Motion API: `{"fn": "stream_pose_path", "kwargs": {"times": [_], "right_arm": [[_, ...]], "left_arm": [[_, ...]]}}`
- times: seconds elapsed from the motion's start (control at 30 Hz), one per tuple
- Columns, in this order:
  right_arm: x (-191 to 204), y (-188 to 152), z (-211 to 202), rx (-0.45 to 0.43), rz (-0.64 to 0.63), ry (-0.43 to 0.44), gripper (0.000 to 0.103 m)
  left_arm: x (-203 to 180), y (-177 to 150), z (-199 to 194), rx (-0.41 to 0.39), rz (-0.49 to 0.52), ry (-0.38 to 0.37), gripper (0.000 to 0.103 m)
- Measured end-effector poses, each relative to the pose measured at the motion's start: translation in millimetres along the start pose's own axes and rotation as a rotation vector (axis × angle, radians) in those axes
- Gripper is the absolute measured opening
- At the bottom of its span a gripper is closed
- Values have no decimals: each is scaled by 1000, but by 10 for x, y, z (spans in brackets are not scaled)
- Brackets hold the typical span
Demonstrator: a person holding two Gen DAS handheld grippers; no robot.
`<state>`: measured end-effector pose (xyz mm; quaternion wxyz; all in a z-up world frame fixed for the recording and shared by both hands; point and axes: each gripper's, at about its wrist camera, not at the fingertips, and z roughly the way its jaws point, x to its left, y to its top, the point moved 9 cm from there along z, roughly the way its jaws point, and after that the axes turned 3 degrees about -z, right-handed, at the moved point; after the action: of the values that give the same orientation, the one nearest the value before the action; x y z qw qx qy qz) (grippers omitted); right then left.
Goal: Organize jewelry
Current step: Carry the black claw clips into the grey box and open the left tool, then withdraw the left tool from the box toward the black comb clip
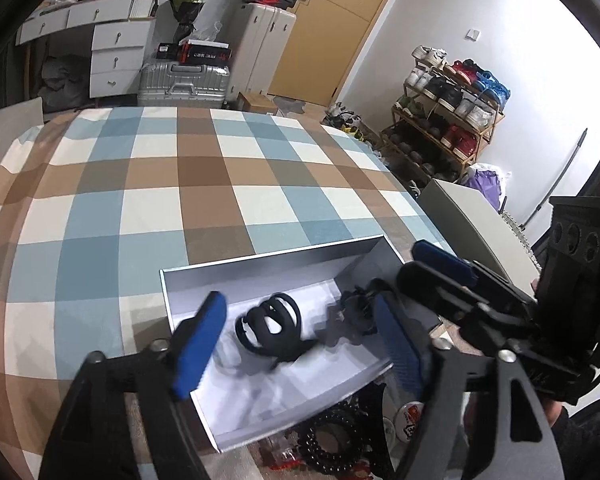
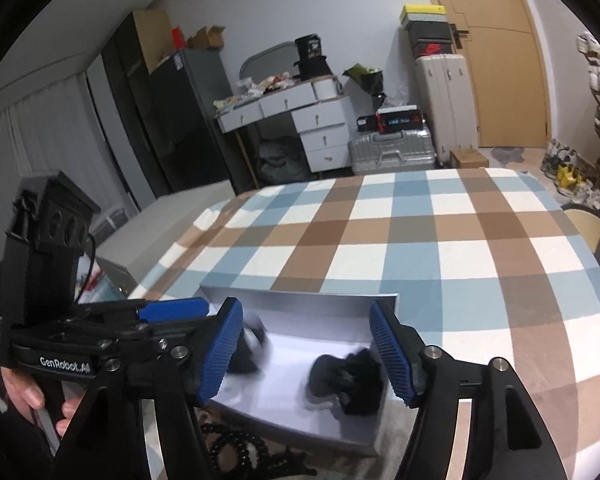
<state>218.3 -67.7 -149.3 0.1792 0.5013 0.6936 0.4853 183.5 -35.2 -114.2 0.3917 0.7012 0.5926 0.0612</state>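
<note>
1. Left wrist view: a wide surface spread with a checked cloth (image 1: pixel 204 184) of blue, brown and cream squares, smooth and flat; behind it stand white drawers (image 1: pixel 116 52), a ribbed silver suitcase (image 1: pixel 182 82), a tan door (image 1: pixel 340 28) and a shoe rack (image 1: pixel 448 120).
2. Shallow white box (image 1: pixel 268 266), rectangular and open-topped, with thin upright walls, rests on the cloth at the near edge.
3. Left gripper (image 1: pixel 300 344): black frame with ribbed blue pads, jaws spread apart over the box and pressing on nothing.
4. Right gripper (image 2: pixel 314 354): same build, jaws likewise parted above the box, nothing clamped between them; a hand (image 2: pixel 32 396) grips the other tool's handle.
5. Black coiled jewelry (image 1: pixel 272 326), looped and matte, lies on the box floor; a second dark, blurred cluster (image 2: pixel 348 380) lies beside it, near the right wall.
6. Dark beaded strand (image 1: pixel 332 444), round beads in a ring, lies outside the box, just in front of its near wall.
</note>
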Motion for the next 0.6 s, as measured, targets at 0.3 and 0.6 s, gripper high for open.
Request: {"fn": "stream_pose_path", "kwargs": {"times": [0.3,0.6], "right_arm": [[-13,67,-482,-102,-3,-62,80],[185,63,-1003,-188,-46,-97,96]], "left_arm": [[-60,-24,-196,-52,36,89,75],[-71,-68,-554,-162,43,223,83]]}}
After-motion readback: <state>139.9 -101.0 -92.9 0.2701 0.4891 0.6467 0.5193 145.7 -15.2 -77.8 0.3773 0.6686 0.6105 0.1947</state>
